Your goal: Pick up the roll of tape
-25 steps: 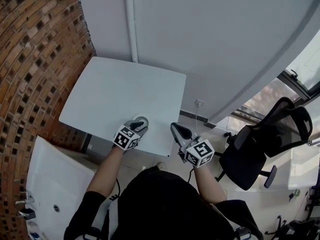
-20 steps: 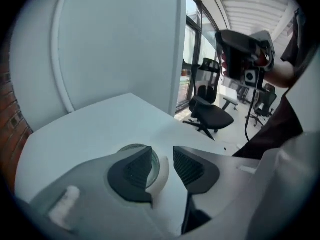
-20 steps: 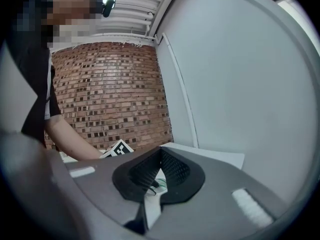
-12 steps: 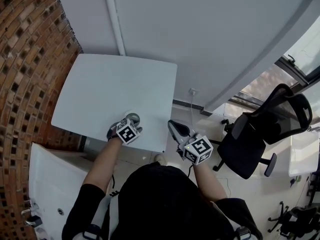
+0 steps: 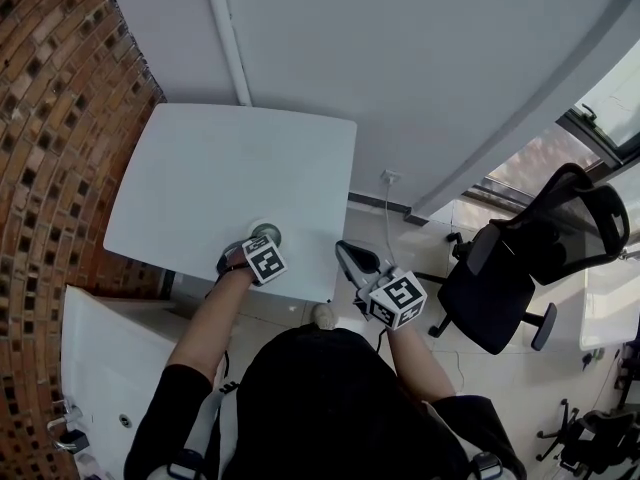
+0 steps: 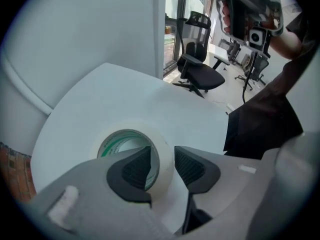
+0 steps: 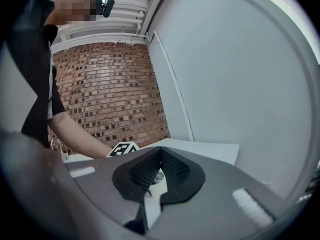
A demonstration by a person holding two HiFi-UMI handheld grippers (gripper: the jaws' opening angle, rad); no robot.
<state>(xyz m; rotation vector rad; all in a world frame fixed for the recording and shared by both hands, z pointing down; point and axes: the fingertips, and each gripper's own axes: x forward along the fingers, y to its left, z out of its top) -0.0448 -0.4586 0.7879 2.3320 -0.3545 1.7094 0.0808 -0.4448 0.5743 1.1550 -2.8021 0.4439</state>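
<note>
The roll of tape (image 5: 268, 232) lies flat near the front edge of the white table (image 5: 230, 158); it is off-white with a green-printed core (image 6: 127, 128). My left gripper (image 5: 250, 249) points steeply down onto it. In the left gripper view the left gripper (image 6: 162, 155) is open, one pad (image 6: 131, 171) inside the roll's hole and the other pad (image 6: 192, 168) outside, the roll's wall between them with a gap. My right gripper (image 5: 346, 254) hovers off the table's front right corner, its pads (image 7: 172, 171) closed together on nothing.
A brick wall (image 5: 50, 118) runs along the table's left. A black office chair (image 5: 520, 278) stands on the floor to the right. A white unit (image 5: 100, 358) sits at lower left. A white pipe (image 5: 225, 38) runs up the wall behind the table.
My left gripper has sunk and tipped downward over the roll, so its jaws now straddle the roll's wall. The right gripper has hardly moved.
</note>
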